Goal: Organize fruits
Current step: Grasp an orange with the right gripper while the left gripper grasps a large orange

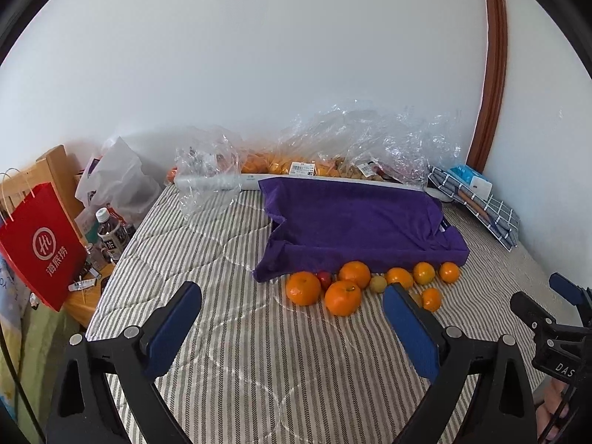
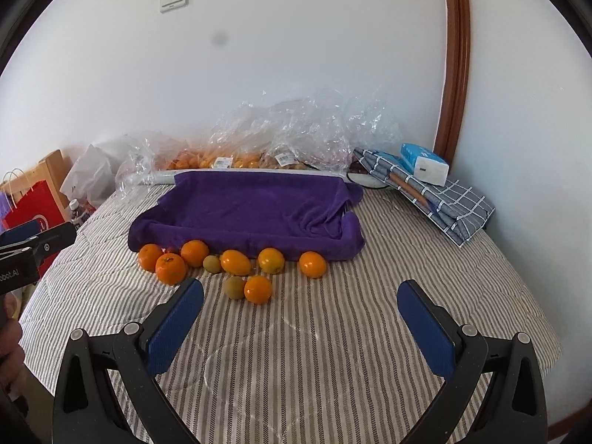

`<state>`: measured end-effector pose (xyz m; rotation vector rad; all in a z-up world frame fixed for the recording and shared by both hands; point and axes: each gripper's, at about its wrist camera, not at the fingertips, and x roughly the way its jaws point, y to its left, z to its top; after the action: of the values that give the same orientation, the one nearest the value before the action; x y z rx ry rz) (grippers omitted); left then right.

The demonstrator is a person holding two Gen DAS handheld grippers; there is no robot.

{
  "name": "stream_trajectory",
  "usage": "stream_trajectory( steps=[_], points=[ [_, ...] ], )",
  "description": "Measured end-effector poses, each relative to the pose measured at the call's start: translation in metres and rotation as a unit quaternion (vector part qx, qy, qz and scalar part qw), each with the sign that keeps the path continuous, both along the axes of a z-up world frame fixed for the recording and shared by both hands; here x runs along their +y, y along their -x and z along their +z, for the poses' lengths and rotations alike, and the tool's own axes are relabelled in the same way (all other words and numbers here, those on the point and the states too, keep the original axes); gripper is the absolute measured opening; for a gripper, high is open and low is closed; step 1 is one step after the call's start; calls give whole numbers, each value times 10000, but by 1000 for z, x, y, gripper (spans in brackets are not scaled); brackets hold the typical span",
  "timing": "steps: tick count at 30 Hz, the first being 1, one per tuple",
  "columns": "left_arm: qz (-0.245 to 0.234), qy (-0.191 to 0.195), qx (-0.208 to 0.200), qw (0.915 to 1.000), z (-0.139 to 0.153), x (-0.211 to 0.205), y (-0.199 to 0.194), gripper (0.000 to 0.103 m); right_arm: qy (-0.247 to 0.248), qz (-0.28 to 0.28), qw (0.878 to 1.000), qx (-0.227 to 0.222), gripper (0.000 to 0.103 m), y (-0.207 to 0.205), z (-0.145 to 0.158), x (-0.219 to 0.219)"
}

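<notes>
- Both our grippers hang over the striped bed, the left gripper and the right gripper each with fingers spread wide and nothing between them.
- The fruit lies loose on the bed along the near edge of the purple towel, which seems to line a shallow tray: several oranges, a few small greenish fruits and one small red fruit.
- We judge the step to be reaching for a first fruit. We should centre one orange between the fingers and close gently, since round fruit rolls on soft bedding.
- The oranges at the left touch one another, so the lone ones are easier.
- Crinkled plastic bags of fruit sit behind the towel, well clear.
</notes>
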<state>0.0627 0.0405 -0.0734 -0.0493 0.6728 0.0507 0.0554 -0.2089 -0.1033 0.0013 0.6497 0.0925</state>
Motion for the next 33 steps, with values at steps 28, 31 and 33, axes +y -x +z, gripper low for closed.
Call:
stream_trajectory(
  steps=[28,31,33],
  points=[
    [-264,301,978,9944,-94,23,-85,74,-295,144,9923,1198,46,-137,-100,-13],
    [-252,359,1045,9936,-98,22,-91,69,-241,235,9916,1249,36,-142,-102,-9],
    [-310,388,1087,9928,-100,20,-95,68,-184,264,9922,1202,35,-141,-101,-7]
  ],
)
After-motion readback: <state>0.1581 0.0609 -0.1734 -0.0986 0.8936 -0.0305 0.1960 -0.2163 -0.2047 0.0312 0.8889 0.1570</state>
